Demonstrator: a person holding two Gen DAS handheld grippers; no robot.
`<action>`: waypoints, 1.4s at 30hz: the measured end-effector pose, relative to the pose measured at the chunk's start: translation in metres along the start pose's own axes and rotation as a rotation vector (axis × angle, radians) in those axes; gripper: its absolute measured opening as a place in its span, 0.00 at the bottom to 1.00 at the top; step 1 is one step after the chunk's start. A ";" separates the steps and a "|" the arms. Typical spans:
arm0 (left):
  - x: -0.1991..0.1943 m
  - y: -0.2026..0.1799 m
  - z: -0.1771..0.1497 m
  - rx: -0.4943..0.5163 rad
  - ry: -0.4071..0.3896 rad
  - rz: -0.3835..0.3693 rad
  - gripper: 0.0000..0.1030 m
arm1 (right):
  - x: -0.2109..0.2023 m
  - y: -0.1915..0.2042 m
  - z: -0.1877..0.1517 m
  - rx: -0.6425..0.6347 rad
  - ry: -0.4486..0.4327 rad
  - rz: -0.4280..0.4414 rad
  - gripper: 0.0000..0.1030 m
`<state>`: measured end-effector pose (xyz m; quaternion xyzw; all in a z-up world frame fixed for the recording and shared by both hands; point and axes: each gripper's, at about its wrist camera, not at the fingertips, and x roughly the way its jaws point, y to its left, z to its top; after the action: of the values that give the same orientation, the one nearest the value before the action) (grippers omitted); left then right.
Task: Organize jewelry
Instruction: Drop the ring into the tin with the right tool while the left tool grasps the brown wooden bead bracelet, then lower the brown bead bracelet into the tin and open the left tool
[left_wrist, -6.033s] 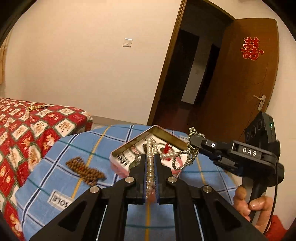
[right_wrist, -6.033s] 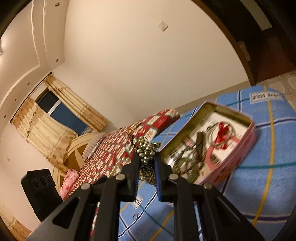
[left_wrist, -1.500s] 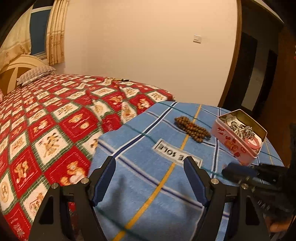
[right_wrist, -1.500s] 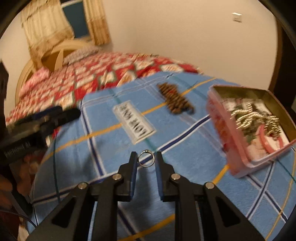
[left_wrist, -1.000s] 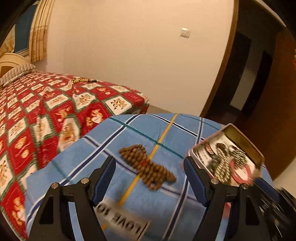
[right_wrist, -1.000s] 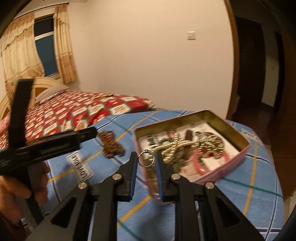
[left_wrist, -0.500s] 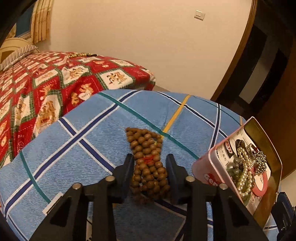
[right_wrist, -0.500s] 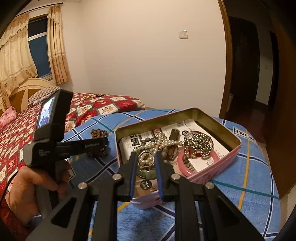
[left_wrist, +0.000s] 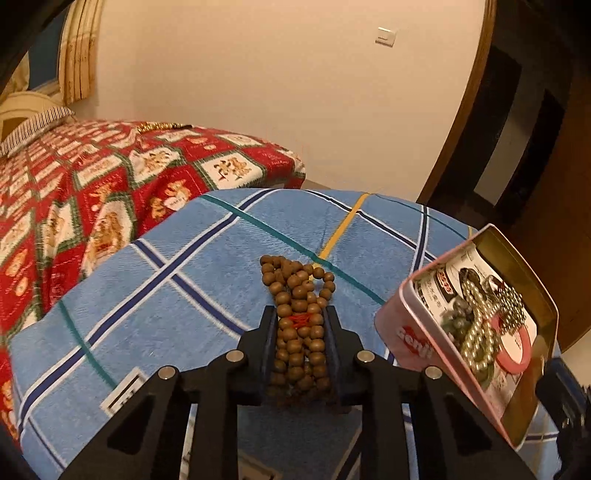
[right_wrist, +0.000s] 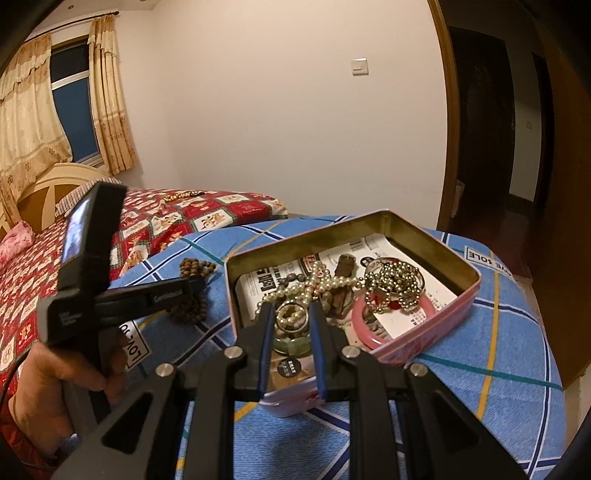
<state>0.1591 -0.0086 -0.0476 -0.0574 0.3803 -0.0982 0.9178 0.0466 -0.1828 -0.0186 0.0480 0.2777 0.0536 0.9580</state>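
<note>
Right wrist view: pink tin (right_wrist: 463, 291), lid off, on blue plaid cloth (right_wrist: 509, 354); contents are pearl strand (right_wrist: 325, 284), metal ball chain (right_wrist: 395, 277), pink bangle (right_wrist: 369, 321), green stone piece (right_wrist: 291, 345), printed paper lining. Right gripper (right_wrist: 291, 314) hovers over the tin's near corner, jaws narrowed onto a small metal ring (right_wrist: 291, 315). Left of the tin, wooden bead bracelet (left_wrist: 299, 317) lies on the cloth; left gripper (left_wrist: 299, 325) reaches level over the cloth, fingers closed against both its sides. Red patterned bedspread (left_wrist: 92, 192) beyond the cloth.

Red patterned bedspread (left_wrist: 92, 192); yellow curtains (right_wrist: 110, 110); wall switch (right_wrist: 359, 66).
</note>
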 end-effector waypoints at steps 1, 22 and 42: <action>-0.004 0.000 -0.003 0.001 -0.007 -0.003 0.24 | 0.000 -0.001 0.000 0.004 -0.001 0.002 0.21; -0.101 -0.027 -0.051 0.140 -0.196 -0.262 0.24 | -0.046 -0.025 -0.004 0.108 -0.093 -0.005 0.21; -0.040 -0.118 -0.008 0.270 -0.121 -0.241 0.24 | -0.007 -0.079 0.035 0.139 -0.092 -0.161 0.21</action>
<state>0.1094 -0.1150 -0.0048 0.0152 0.2982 -0.2539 0.9200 0.0660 -0.2644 0.0052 0.0943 0.2396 -0.0453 0.9652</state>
